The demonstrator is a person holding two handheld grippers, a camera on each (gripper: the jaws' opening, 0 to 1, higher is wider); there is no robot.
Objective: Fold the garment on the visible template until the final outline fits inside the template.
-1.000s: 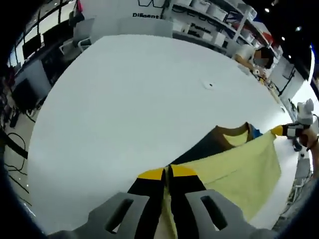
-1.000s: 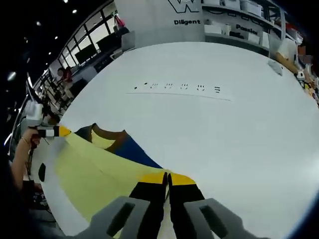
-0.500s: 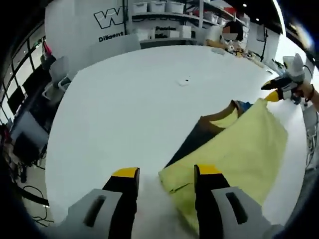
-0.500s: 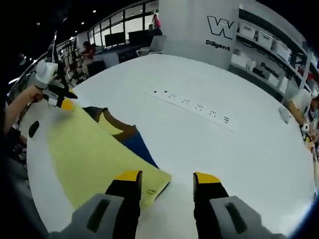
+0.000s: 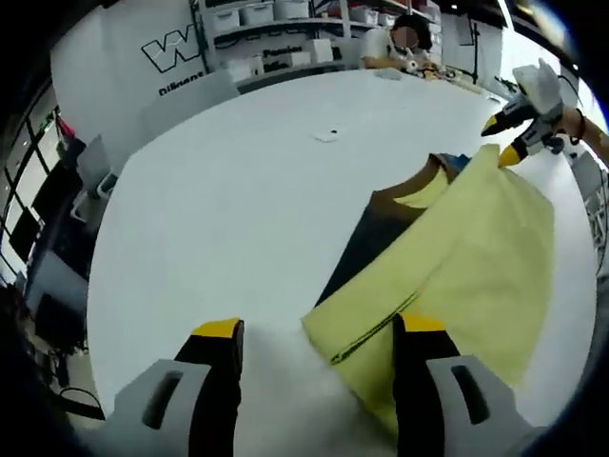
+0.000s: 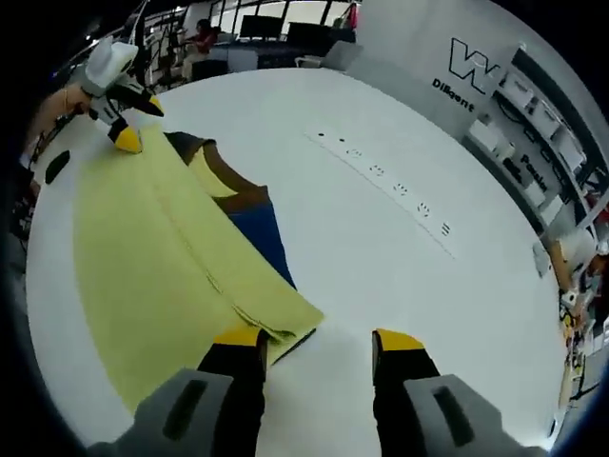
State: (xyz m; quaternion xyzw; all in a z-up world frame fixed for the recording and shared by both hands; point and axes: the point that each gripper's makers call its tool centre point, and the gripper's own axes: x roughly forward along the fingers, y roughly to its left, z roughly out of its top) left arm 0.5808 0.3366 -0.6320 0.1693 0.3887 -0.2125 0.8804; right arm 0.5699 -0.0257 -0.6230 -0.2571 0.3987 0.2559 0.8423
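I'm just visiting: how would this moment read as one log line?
left gripper: open | right gripper: open | yellow garment: folded, flat on white table

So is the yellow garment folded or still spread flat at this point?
Folded. The yellow garment lies doubled over on the white table, with layered edges at its near corner and a dark blue layer peeking out beneath.

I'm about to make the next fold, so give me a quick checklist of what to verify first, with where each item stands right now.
1. Left gripper open and off the cloth: ok.
2. Right gripper open, jaws apart: ok.
3. Garment lying flat on the white table, yellow layer folded over the blue: ok.
4. Folded edge neat: not ok, a small crease near the corner.
5. Template outline visible around the garment: cannot tell.
6. Garment fully in view: ok.
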